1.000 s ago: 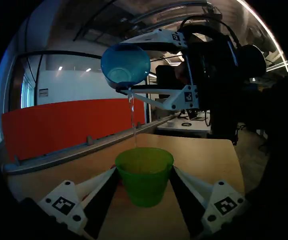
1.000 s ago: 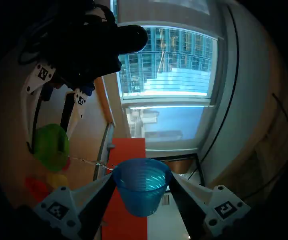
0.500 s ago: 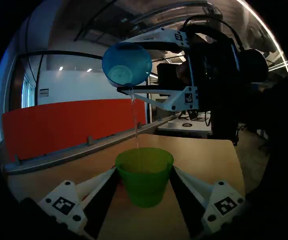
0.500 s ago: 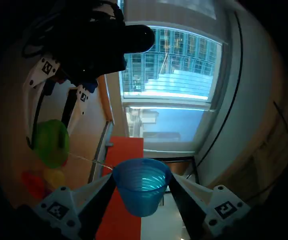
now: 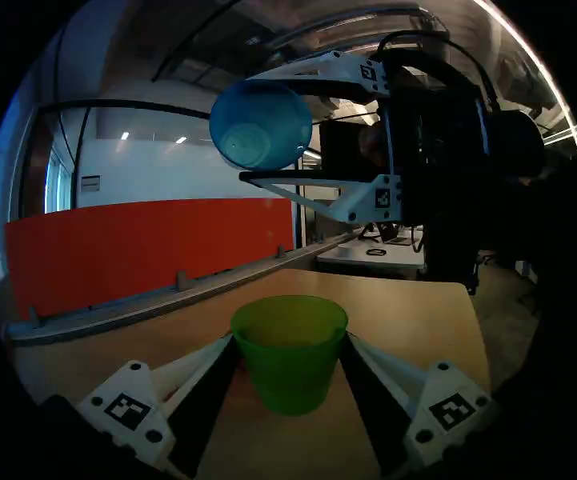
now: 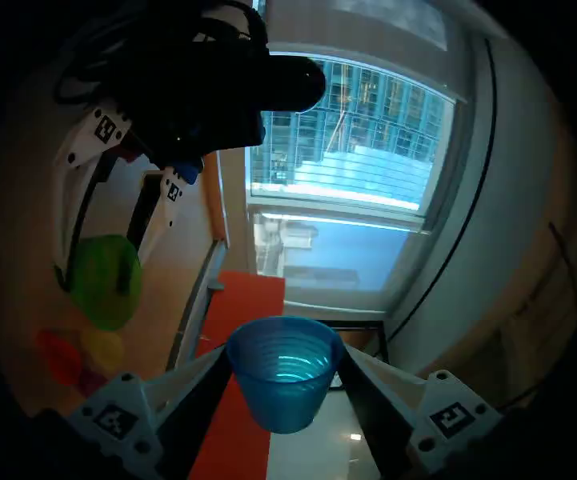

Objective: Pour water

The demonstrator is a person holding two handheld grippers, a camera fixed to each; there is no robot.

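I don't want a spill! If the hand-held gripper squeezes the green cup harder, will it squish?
Probably a bit: the green cup looks like thin plastic, so it may flex. Its smooth sides could slip, and its narrower bottom may tip easily.

We see an orange partition (image 5: 144, 248) behind the wooden tabletop (image 5: 416, 308), a ceiling light strip (image 5: 534, 68) overhead, and a big window (image 6: 344, 200) bright with daylight, a glass building (image 6: 368, 112) outside.

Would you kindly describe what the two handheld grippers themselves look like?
Both the left gripper and right gripper have white tapering fingers, black inner pads and square black-and-white markers. The right gripper's body is bulky black, with looping cables.
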